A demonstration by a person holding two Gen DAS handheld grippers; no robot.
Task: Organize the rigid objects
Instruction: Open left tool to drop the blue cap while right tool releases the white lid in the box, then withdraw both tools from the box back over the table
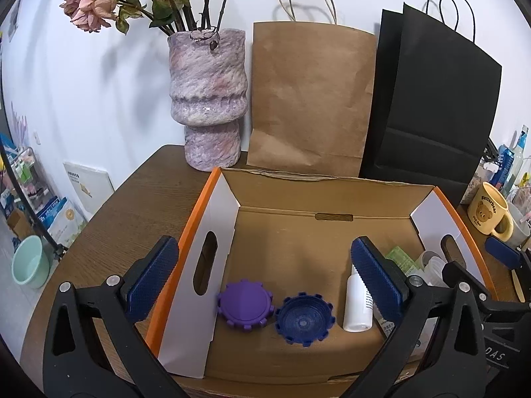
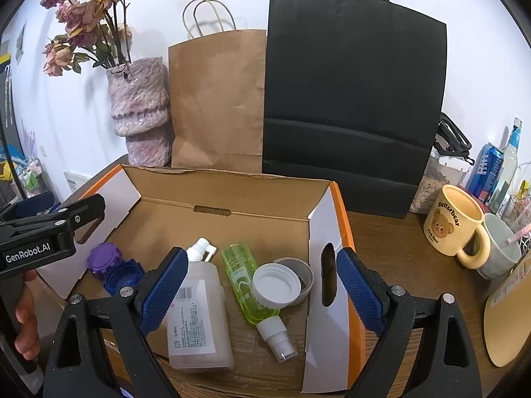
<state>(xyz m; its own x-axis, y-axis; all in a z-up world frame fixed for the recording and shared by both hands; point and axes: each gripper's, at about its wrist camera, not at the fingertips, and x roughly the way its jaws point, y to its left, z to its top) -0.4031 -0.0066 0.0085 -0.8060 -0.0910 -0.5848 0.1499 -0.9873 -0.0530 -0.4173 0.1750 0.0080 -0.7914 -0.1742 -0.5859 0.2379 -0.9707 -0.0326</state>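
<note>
An open cardboard box (image 1: 332, 189) with orange outer walls stands on the brown table. On its floor at the left lie a purple toothed lid (image 1: 245, 305) and a dark blue toothed lid (image 1: 303, 318). My left gripper (image 1: 262, 252) hangs open above them with nothing between its pads; its left finger is outside the box's left wall. In the right wrist view, a white spray bottle (image 2: 199, 318), a green spray bottle (image 2: 247, 285), a white cap (image 2: 275, 285) and a grey cap (image 2: 303, 273) lie in the box's right half. My right gripper (image 2: 262, 257) is open over them, holding nothing.
Behind the box stand a pink-purple vase (image 1: 207, 99) of dried roses, a brown paper bag (image 1: 308, 99) and a black paper bag (image 2: 351, 99). A yellow bear mug (image 2: 454, 225), a grey mug (image 2: 501, 248), a can and a bottle crowd the table's right side.
</note>
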